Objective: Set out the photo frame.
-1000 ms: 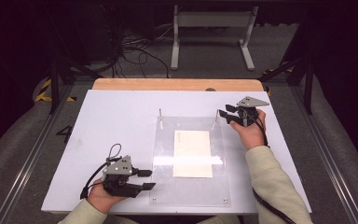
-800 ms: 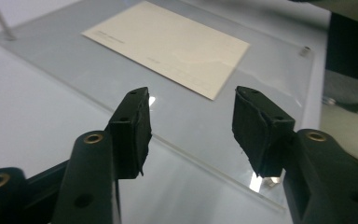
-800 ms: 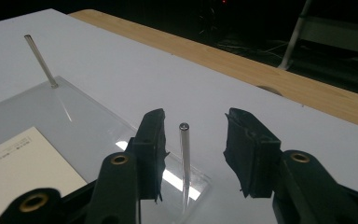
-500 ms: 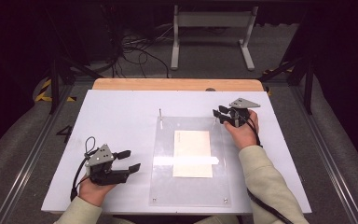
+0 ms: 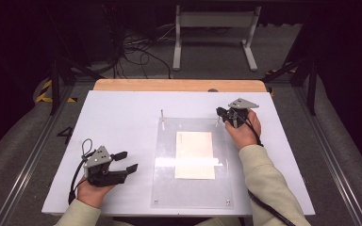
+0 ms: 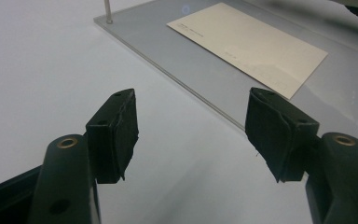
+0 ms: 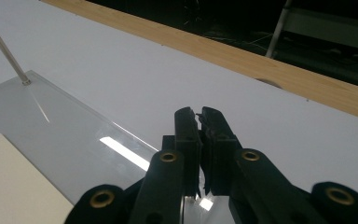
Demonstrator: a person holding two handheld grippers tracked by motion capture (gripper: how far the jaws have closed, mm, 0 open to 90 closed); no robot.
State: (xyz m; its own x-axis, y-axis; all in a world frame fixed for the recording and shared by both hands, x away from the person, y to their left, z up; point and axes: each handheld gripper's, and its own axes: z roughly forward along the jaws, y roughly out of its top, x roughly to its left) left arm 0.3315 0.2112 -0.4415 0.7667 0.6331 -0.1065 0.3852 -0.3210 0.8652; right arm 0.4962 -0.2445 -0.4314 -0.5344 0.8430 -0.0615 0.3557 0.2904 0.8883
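One cream card (image 5: 195, 155) under one clear plate (image 5: 192, 188), seemingly.

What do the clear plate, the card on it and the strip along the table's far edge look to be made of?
Clear plate: likely acrylic, glossy; transparent, with a bright glare streak. Card: matte cream paper or cardstock, faint print at one end. Far strip: pale wood, visible grain.

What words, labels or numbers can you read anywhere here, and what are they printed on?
Nothing can be read for sure.
Cream card under the clear plate: small print lines along its edge, too small and blurred to read.
Floor left of the white table: a pale mark like "4", uncertain.
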